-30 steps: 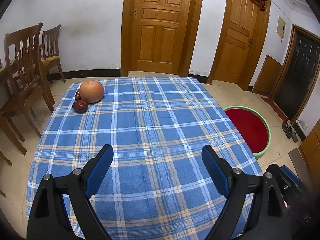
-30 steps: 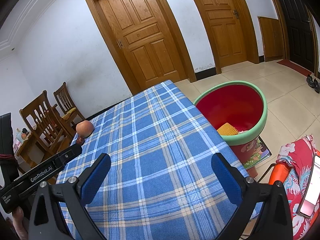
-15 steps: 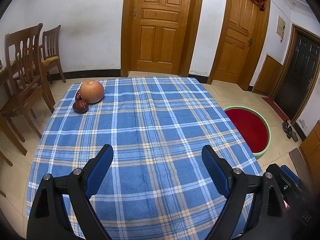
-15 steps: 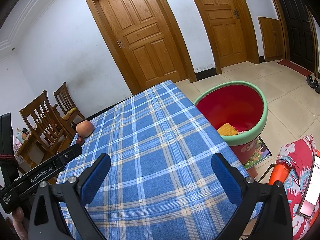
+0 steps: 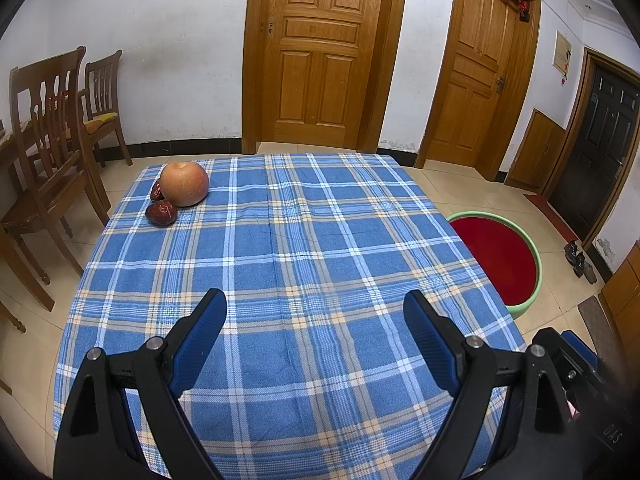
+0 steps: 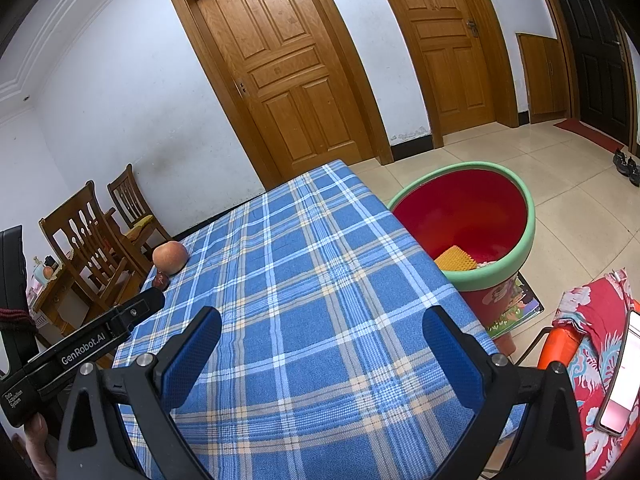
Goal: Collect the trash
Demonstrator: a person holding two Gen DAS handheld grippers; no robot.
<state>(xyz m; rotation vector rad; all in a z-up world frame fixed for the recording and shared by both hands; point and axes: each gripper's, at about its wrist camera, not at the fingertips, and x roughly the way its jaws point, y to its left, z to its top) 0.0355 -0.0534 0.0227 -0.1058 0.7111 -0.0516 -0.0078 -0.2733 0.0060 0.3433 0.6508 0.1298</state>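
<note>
Trash: yellow scrap (image 6: 455, 259) lies in the bin (image 6: 532, 216) beside the table (image 5: 312, 264), long axis unclear. Both my left gripper (image 5: 315, 310) and right gripper (image 6: 322, 326) gape wide, empty. I read "GenRobot.AI" on the left one.

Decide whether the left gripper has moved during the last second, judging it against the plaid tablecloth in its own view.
No. The left gripper frames the same stripes of the tablecloth as before, and the apple sits at the same spot in the view.
</note>
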